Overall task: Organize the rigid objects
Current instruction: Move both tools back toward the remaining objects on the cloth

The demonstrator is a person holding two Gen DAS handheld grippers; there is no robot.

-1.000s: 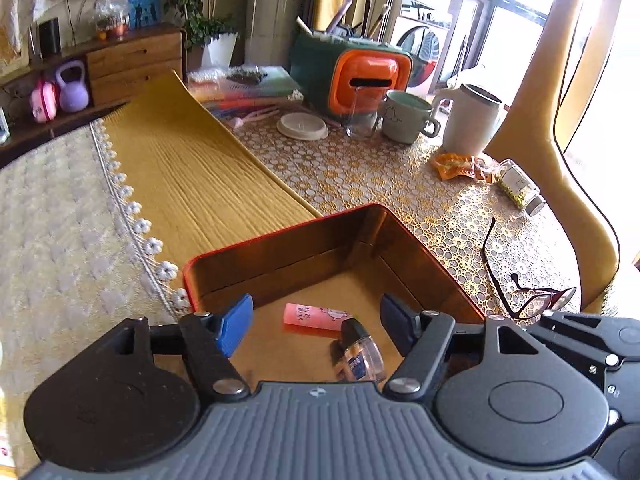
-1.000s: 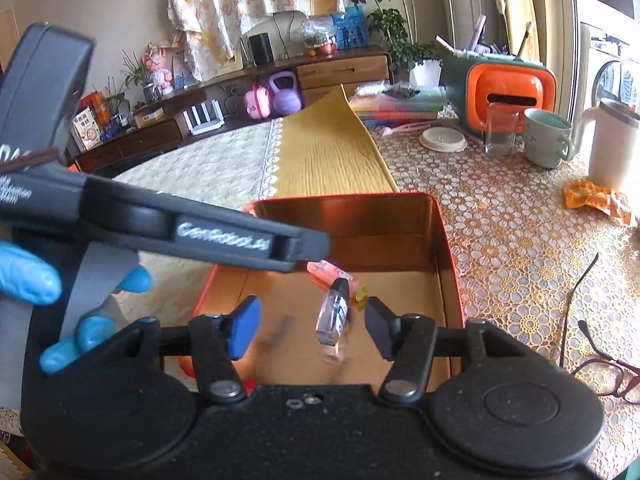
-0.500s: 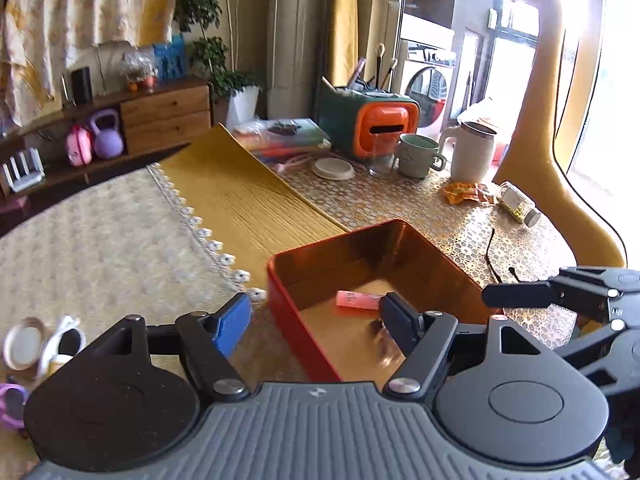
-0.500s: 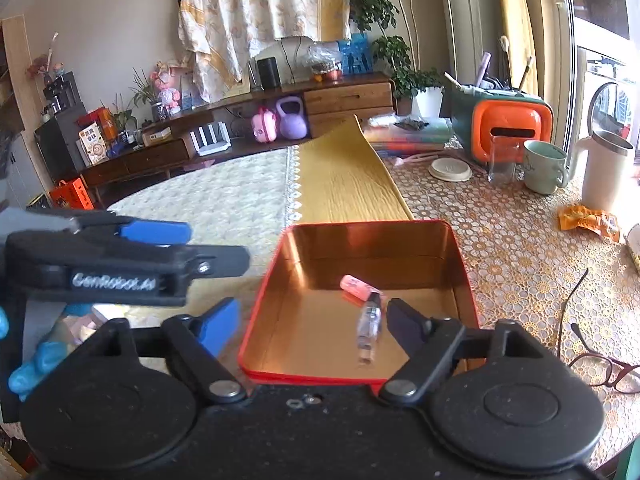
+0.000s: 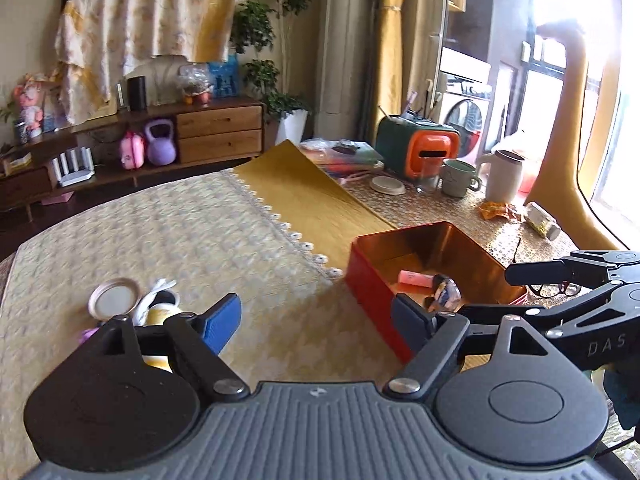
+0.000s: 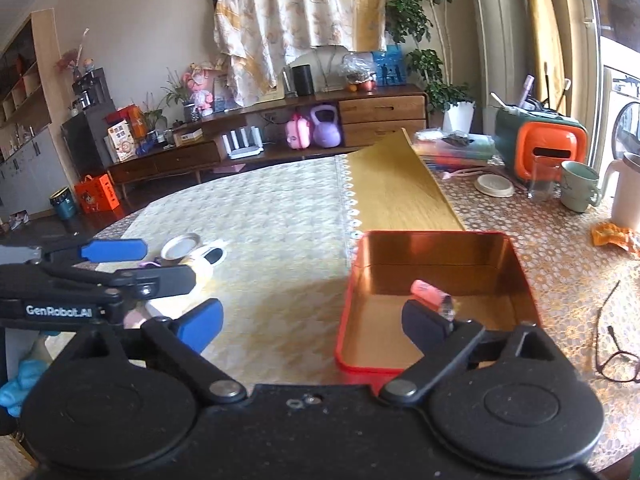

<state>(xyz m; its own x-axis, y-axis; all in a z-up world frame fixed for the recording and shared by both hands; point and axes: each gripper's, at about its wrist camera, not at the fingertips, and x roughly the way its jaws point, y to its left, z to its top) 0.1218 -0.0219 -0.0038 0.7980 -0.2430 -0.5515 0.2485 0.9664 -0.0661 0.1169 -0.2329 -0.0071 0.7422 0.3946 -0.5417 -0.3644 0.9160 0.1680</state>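
Observation:
A red metal tin [image 5: 372, 300] [image 6: 516, 268] sits on the table with a pink tube [image 5: 414, 277] [image 6: 426, 292] and a small clear bottle with a dark cap [image 5: 444, 292] [image 6: 447, 307] inside. My left gripper [image 5: 316, 316] is open and empty, above the tablecloth left of the tin. My right gripper [image 6: 312, 320] is open and empty, near the tin's front left corner. A round metal lid [image 5: 114, 300] [image 6: 181, 245] and a white and yellow item [image 5: 160, 308] [image 6: 208, 256] lie on the cloth at the left.
Glasses [image 6: 618, 356] lie right of the tin. A green mug [image 6: 578, 192], a glass [image 6: 540, 178], a white jug [image 6: 628, 196], an orange and green holder [image 6: 548, 148], an orange wrapper [image 6: 616, 236] and a small jar [image 5: 542, 224] stand at the back right.
Both grippers have pulled back and up from the tin and swung left. The small bottle, in the air between the right gripper's fingers a second ago, now lies in the tin.

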